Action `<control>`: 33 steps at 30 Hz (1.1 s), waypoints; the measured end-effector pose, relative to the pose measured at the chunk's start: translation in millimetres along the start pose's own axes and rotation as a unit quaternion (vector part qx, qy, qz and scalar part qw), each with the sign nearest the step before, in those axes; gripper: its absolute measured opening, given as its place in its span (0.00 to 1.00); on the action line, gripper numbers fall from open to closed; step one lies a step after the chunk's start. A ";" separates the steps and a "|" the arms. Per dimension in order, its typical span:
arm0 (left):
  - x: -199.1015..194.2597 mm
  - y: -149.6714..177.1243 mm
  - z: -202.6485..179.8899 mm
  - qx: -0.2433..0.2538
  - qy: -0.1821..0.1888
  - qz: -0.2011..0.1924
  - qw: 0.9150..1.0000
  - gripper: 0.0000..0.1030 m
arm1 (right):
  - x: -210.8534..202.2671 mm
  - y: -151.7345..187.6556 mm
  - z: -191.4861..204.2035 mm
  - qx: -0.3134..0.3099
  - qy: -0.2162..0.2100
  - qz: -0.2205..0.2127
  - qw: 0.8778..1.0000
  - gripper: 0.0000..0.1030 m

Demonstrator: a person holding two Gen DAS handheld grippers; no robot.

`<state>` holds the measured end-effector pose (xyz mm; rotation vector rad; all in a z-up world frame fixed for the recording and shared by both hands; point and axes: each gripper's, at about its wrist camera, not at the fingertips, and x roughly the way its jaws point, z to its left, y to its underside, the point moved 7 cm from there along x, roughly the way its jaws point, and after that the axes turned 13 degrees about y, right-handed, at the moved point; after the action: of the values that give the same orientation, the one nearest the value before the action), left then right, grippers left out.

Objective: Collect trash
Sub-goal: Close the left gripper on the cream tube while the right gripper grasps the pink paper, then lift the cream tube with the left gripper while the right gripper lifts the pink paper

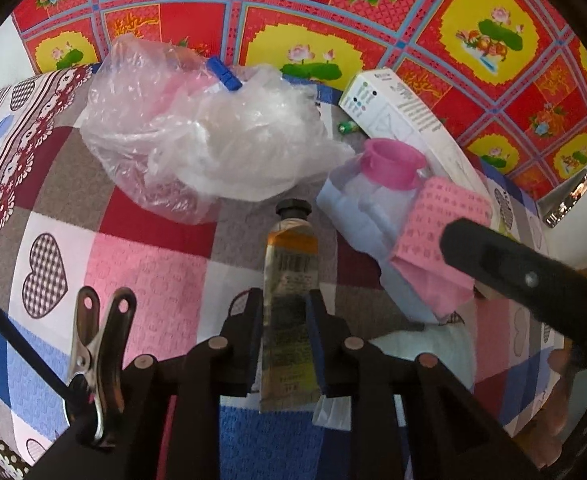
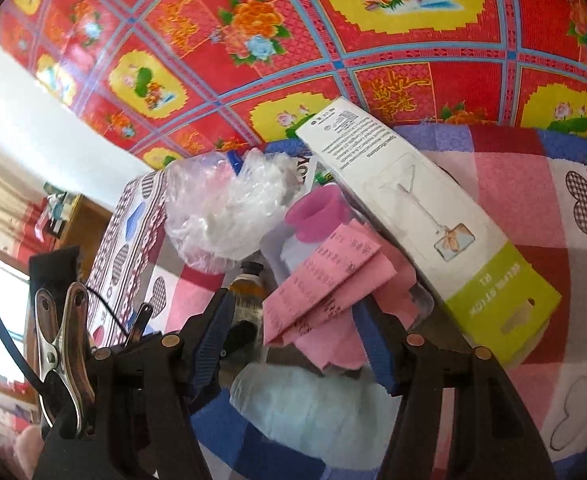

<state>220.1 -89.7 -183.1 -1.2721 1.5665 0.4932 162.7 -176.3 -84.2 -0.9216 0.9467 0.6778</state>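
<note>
A small yellowish tube [image 1: 291, 248] with a black cap points cap-first at the cloth. My left gripper [image 1: 284, 294] is shut on its lower half, both blue pads against its edges. To the right lies a clear bottle with a pink cap [image 1: 389, 160], a folded pink paper [image 1: 441, 232] across it. My right gripper [image 2: 295, 300] stands open over that pile, with the pink paper [image 2: 321, 292] and the bottle [image 2: 317, 216] between its fingers and no pad pressing. A crumpled clear plastic bag [image 1: 197, 132] lies behind the tube [image 2: 249, 292].
A long white box with a green end [image 2: 413, 216] leans behind the bottle, with a small green battery [image 1: 347, 126] near it. A blue clothespin [image 1: 224, 74] sits on the bag. White tissue [image 2: 313, 400] lies under the right gripper. The patchwork tablecloth [image 1: 149, 264] drops off at left and back.
</note>
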 end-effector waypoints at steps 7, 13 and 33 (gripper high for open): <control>-3.3 -2.1 -3.2 0.003 0.003 -0.012 1.000 0.15 | 7.6 -5.4 -8.4 0.018 0.026 0.007 0.999 0.26; -14.4 -11.0 -4.7 0.005 0.018 -0.025 1.000 0.06 | -6.4 -6.2 -2.7 0.013 0.013 -0.019 1.000 0.06; -73.4 -2.7 -3.0 0.002 0.043 -0.042 0.998 0.04 | -46.0 17.7 29.3 -0.022 -0.027 -0.062 0.997 0.04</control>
<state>216.0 -58.0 -117.0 -1.3665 1.5772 0.3862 139.1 -146.6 -41.2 -0.9879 0.8234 0.6169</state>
